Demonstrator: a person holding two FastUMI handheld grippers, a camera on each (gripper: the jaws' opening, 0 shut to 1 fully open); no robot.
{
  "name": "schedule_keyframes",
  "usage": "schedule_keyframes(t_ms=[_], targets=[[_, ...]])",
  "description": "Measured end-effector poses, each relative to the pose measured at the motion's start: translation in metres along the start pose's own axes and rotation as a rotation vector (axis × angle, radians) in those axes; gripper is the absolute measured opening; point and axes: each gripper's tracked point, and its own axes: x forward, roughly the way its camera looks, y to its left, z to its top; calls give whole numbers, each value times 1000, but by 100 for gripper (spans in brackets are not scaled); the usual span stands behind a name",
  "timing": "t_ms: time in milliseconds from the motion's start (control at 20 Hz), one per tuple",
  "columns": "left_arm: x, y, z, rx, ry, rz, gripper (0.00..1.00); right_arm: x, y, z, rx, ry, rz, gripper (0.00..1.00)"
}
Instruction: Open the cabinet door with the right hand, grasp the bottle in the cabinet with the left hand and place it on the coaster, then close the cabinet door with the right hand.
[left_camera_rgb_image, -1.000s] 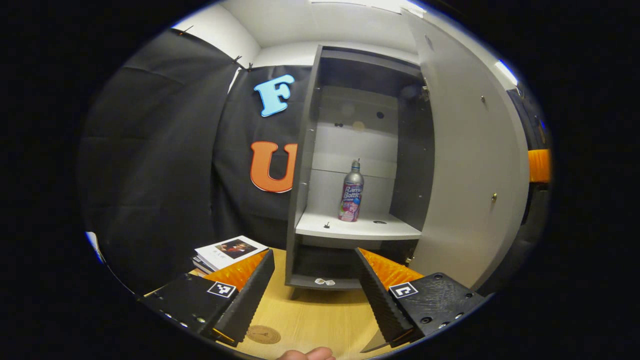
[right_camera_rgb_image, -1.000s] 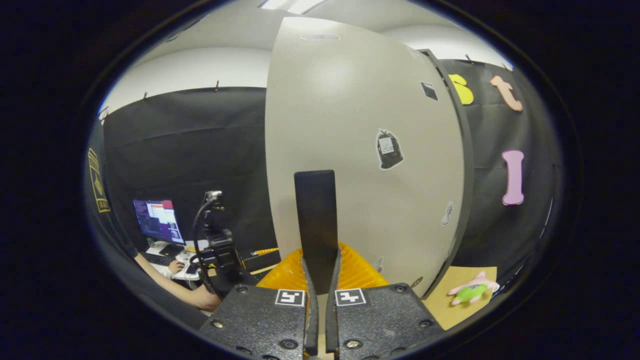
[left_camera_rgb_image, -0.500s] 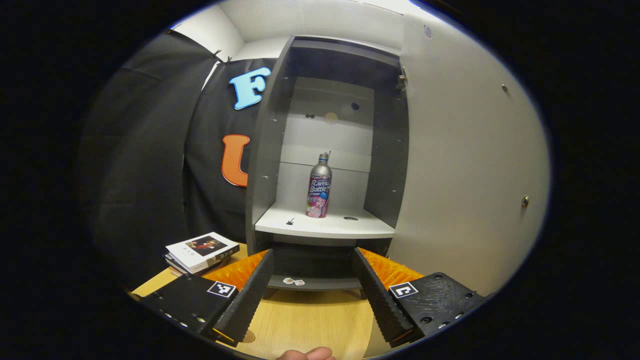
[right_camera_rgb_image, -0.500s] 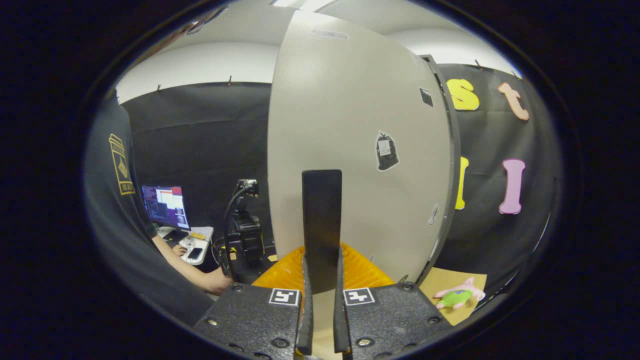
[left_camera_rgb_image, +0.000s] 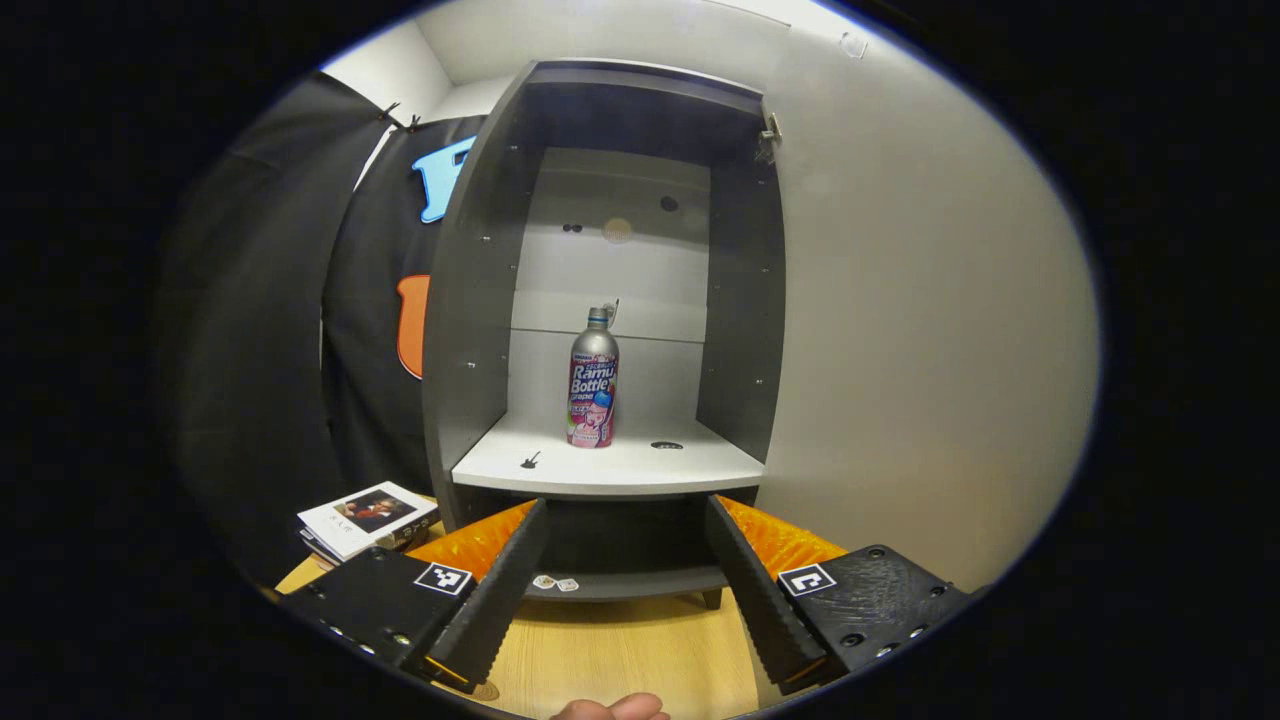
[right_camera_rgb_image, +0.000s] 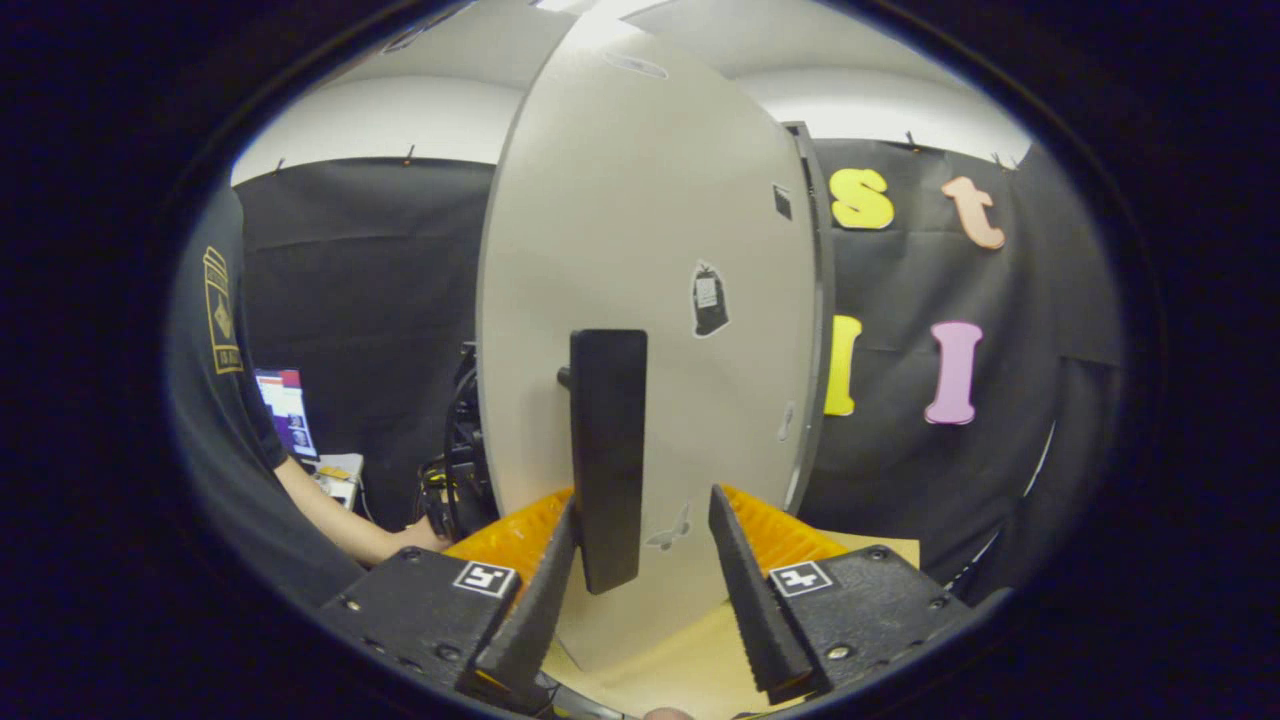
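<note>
The grey cabinet (left_camera_rgb_image: 470, 300) stands open. A silver bottle (left_camera_rgb_image: 593, 375) with a pink label stands upright on its white shelf (left_camera_rgb_image: 610, 467). My left gripper (left_camera_rgb_image: 625, 575) is open, low in front of the shelf and well short of the bottle. A sliver of the round coaster (left_camera_rgb_image: 488, 690) peeks out on the wooden table under its left finger. The swung-out door (left_camera_rgb_image: 920, 350) is on the right. In the right gripper view, the door's black handle (right_camera_rgb_image: 607, 455) stands between the fingers of my open right gripper (right_camera_rgb_image: 640, 590), close to the left finger (right_camera_rgb_image: 535, 610).
A stack of books (left_camera_rgb_image: 365, 510) lies on the table left of the cabinet. In the right gripper view, a person's dark sleeve (right_camera_rgb_image: 215, 330) and forearm (right_camera_rgb_image: 330, 510) are at the left beside a monitor (right_camera_rgb_image: 288, 410). A fingertip (left_camera_rgb_image: 610, 708) shows at the bottom edge.
My right gripper has opened and let go of the door handle. The left gripper has moved closer to the cabinet, so the bottle now sits nearer the view's middle.
</note>
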Motion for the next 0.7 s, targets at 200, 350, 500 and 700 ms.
schedule_keyframes(t_ms=[200,350,500,700], targets=[[44,3,28,47,-41,-6,95,-10,-11,11,-22,-64,-124,94],[81,9,52,61,-80,0,95,-20,-14,23,-10,-111,-196,95],[114,18,58,13,-67,26,95,-38,-23,37,-7,-153,-289,94],[150,34,56,-2,-38,66,95,-62,-34,40,-1,-160,-408,95]])
